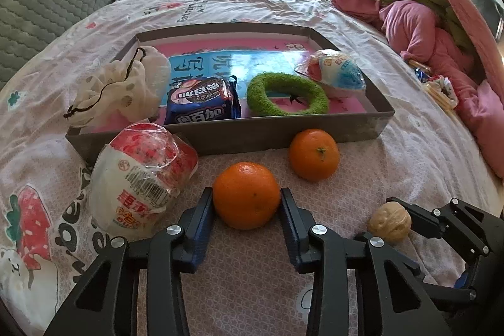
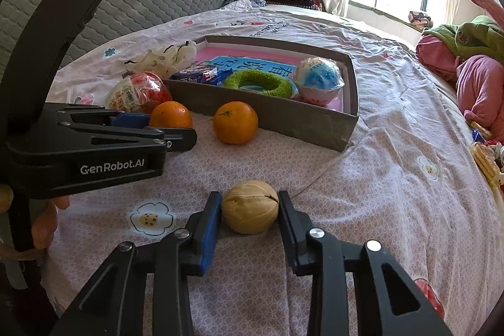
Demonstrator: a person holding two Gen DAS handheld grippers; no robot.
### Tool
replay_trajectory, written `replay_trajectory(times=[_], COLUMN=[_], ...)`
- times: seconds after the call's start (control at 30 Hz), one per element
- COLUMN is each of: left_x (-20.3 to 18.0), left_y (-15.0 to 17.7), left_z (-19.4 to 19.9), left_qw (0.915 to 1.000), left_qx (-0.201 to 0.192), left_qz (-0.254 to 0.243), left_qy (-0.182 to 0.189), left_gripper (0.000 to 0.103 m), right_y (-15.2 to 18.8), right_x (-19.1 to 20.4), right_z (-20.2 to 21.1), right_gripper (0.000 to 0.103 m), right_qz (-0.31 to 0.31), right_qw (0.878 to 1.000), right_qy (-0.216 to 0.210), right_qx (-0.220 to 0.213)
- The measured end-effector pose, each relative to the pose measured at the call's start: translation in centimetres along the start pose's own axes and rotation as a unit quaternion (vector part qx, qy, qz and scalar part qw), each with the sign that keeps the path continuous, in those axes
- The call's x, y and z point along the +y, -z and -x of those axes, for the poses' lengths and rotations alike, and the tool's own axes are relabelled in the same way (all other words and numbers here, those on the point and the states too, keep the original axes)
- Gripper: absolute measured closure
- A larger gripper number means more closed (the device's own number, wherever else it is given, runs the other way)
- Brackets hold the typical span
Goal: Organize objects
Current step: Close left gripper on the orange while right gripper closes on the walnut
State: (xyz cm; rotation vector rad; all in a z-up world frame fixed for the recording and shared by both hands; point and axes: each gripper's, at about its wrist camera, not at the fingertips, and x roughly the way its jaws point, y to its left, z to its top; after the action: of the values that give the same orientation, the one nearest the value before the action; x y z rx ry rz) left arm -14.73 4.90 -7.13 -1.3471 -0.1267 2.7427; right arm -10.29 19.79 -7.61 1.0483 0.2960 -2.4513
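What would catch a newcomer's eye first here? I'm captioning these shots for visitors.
Two bright oranges lie on the bedspread in front of the grey tray: the nearer orange sits gripped in the jaws of the left gripper, the other orange lies free by the tray's wall. To the right, the right gripper pinches a walnut.

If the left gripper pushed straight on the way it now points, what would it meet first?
The orange already between the left gripper pads; past it, probably the grey tray front wall, though depth is hard to judge.
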Motion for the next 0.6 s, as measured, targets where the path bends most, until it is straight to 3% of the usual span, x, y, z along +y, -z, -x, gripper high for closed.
replay_trajectory(times=[0.6], left_x=[0.0], left_y=[0.4], left_z=[1.6], left_qw=[0.9999], left_qx=[-0.008], left_qz=[0.000], left_qy=[0.014], left_gripper=[0.062], right_y=[-0.6], right_x=[-0.9], right_z=[1.5], right_gripper=[0.067], right_qz=[-0.019], right_qw=[0.999], right_qy=[-0.006], right_qx=[-0.041])
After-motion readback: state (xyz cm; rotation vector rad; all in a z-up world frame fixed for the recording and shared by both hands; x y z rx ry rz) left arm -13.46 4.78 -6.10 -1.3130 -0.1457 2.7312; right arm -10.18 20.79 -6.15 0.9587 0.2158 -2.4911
